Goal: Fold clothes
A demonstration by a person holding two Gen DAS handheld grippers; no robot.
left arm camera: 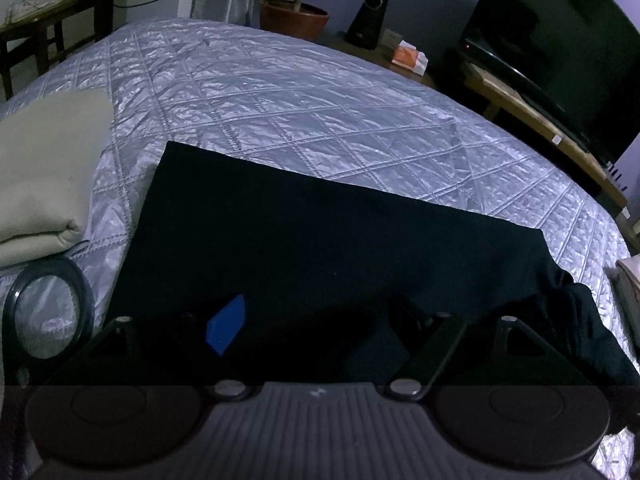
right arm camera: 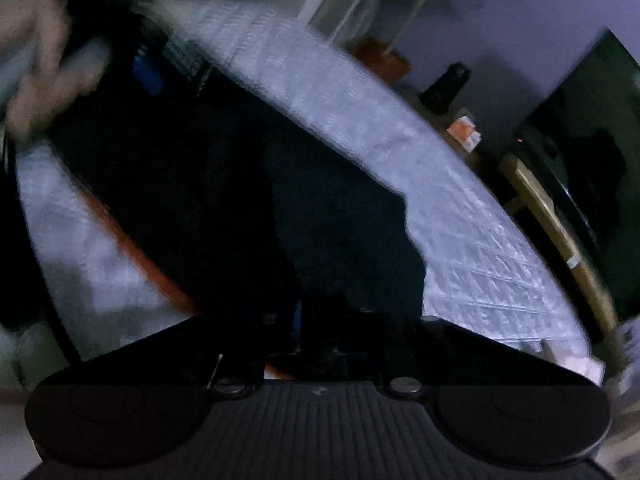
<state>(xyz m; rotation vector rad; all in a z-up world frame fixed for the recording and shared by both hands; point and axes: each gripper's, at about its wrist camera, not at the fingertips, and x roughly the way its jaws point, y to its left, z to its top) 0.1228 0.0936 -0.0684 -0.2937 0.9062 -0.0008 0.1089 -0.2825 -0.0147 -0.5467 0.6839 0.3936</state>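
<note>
A black garment (left arm camera: 320, 240) lies flat on the quilted silver bedspread (left arm camera: 280, 92), with one bunched end at the right (left arm camera: 576, 312). My left gripper (left arm camera: 316, 320) hovers low over its near edge, open wide; the blue-padded finger (left arm camera: 226, 328) and the dark finger (left arm camera: 404, 312) are far apart with nothing between them. The right wrist view is motion-blurred. There the black garment (right arm camera: 200, 184) fills the middle, and my right gripper (right arm camera: 320, 320) has its fingers together on a raised fold of it. A hand (right arm camera: 40, 60) holds the left gripper at the top left.
A folded beige garment (left arm camera: 44, 176) rests on the bed at the left. A round lens (left arm camera: 48, 312) sits near the left gripper. Beyond the bed are a plant pot (left arm camera: 294, 18), a black speaker (left arm camera: 368, 18), an orange box (left arm camera: 410, 56) and a television (left arm camera: 560, 52) on a wooden stand.
</note>
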